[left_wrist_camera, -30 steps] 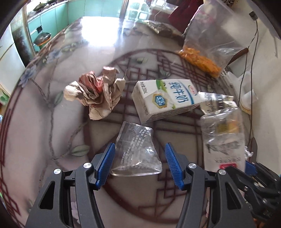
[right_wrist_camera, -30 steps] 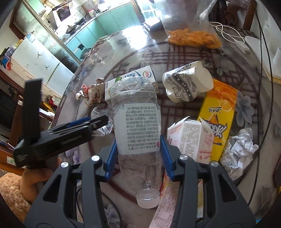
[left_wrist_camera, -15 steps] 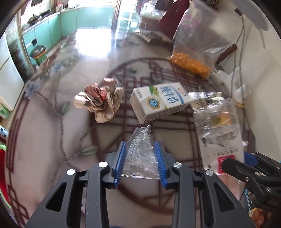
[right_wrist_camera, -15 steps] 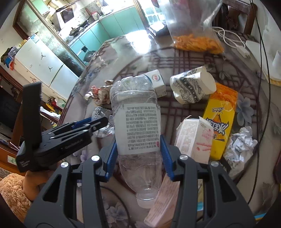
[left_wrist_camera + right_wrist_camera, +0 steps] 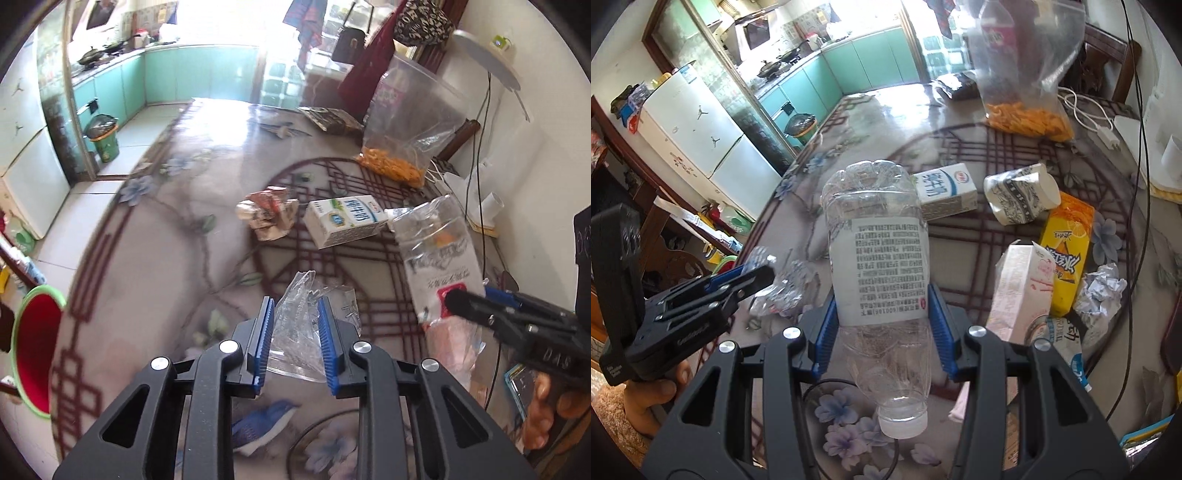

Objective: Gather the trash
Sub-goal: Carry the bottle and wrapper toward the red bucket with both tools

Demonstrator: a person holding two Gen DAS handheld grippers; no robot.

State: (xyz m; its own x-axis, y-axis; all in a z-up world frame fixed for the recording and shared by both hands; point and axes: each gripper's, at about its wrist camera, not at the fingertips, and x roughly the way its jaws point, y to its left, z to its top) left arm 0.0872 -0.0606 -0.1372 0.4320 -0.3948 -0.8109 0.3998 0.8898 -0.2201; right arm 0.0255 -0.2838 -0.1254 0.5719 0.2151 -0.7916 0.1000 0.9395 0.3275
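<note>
Left wrist view: the left gripper [image 5: 295,314] has just been closing, and its blue pads now pinch a crumpled clear plastic wrapper [image 5: 306,332] that bulges above and below them, lifted off the table [image 5: 155,258]. At the far left a red bin with a green rim [image 5: 35,350] stands beside the table edge. Beyond the wrapper a crumpled paper wad [image 5: 269,216] lies on the patterned glass, and just right of it a white milk carton [image 5: 345,219] on its side. Farther back a clear bag of orange snacks [image 5: 402,147] stands upright. At the right, the right gripper [image 5: 491,317] holds a clear plastic bottle [image 5: 436,254] with a white label. In the right wrist view that gripper [image 5: 882,317] clamps the bottle [image 5: 879,266] at the label's lower edge, cap toward the camera, base pointing away, clear of the table. Left of it the left gripper [image 5: 753,277] carries the wrapper [image 5: 783,288]. To the right lie the milk carton [image 5: 945,192], a crushed paper cup [image 5: 1021,197], a pink carton [image 5: 1023,291], a yellow juice carton [image 5: 1067,251] and a ball of white paper [image 5: 1099,291], crowded close together.
</note>
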